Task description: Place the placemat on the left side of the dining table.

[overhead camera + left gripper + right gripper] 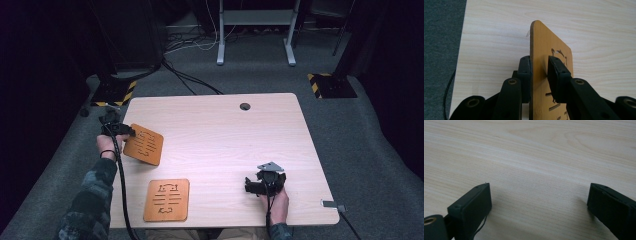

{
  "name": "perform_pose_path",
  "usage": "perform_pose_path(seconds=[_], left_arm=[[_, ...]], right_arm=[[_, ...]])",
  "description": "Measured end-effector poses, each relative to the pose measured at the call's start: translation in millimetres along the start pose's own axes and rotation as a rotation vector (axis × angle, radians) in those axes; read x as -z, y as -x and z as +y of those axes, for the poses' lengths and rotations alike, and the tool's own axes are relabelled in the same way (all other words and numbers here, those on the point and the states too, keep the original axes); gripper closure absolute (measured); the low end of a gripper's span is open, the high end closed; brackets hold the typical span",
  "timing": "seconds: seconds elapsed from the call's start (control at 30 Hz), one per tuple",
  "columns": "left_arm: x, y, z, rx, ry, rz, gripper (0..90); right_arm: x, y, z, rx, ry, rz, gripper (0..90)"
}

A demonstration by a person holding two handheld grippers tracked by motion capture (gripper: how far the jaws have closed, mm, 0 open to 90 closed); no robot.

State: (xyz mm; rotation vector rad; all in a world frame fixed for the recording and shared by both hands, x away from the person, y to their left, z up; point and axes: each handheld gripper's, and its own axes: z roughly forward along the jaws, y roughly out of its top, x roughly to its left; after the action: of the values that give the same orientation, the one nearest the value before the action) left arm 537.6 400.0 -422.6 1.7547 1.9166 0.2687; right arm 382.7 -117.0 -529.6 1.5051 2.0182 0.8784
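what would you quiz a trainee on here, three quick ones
1. How many cut-out wooden boards are on the table?
2. True or false: the right gripper has open jaws with nothing but bare table between them.
3. Which gripper has a board between its jaws? A: left gripper. B: right gripper. C: both.

Key:
1. Two: the tilted board and the flat board.
2. True.
3. A; it has the tilted board's edge.
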Motion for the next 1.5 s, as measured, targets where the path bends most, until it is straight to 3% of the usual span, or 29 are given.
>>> perform_pose_path(seconds=[0.2, 0.73, 1.07, 1.5], left_arm=[[-2.9, -1.7, -2.3, 0.001, -0.001, 0.02, 71.2], [-10.5, -12.8, -7.2, 0.033, -0.006, 0.014, 68.7], [-16.0, -12.6, -5.1, -0.004, -0.006, 0.041, 67.0], [-20.3, -15.6, -6.2, -0.01, -0.016, 0.053, 67.7]], right_arm=[[0.1, 0.2, 0.0, 0.0, 0.0, 0.0, 4.7], [0.1, 0.2, 0.0, 0.0, 0.0, -0.001, 4.8], [0.5, 0.3, 0.1, 0.0, -0.004, -0.004, 5.0], [0.5, 0.4, 0.1, -0.001, -0.003, -0.004, 5.1]])
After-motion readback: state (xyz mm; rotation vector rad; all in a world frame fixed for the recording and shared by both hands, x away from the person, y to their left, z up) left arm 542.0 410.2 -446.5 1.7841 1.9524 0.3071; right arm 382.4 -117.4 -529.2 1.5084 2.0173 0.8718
